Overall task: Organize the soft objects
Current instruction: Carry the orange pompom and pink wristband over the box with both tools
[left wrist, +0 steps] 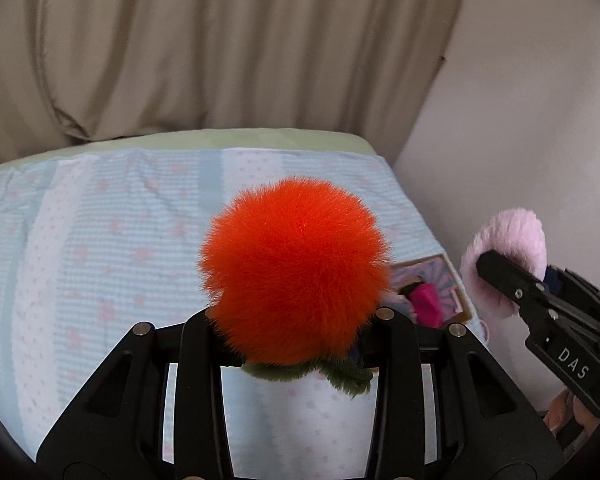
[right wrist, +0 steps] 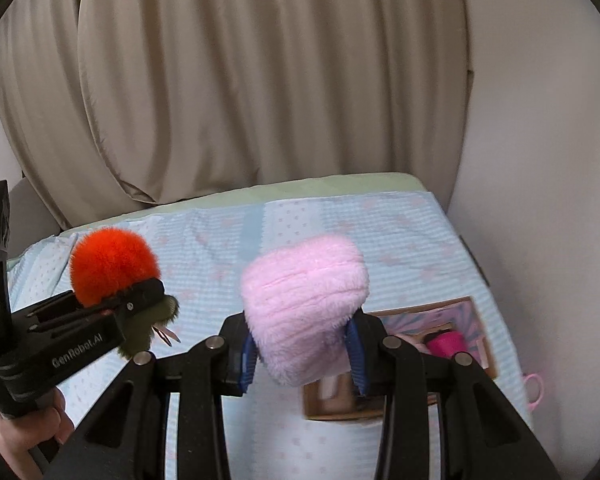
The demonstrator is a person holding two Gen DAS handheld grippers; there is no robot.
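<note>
Beige curtains (right wrist: 236,80) hang behind a bed spread with a pale blue patterned blanket (left wrist: 100,240), a white wall to its right. Above it, the left gripper (left wrist: 296,344) is clamped on an orange pompom toy (left wrist: 296,264) at its green base, and the right gripper (right wrist: 304,356) squeezes a pink plush (right wrist: 304,308). Both look feather-light and squashy, best pinched low. An open cardboard box (right wrist: 476,320) on the blanket already holds a magenta item (right wrist: 446,342).

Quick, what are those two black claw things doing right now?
Left gripper: closed, holding the fluffy orange toy.
Right gripper: closed, holding the pink plush toy.
</note>
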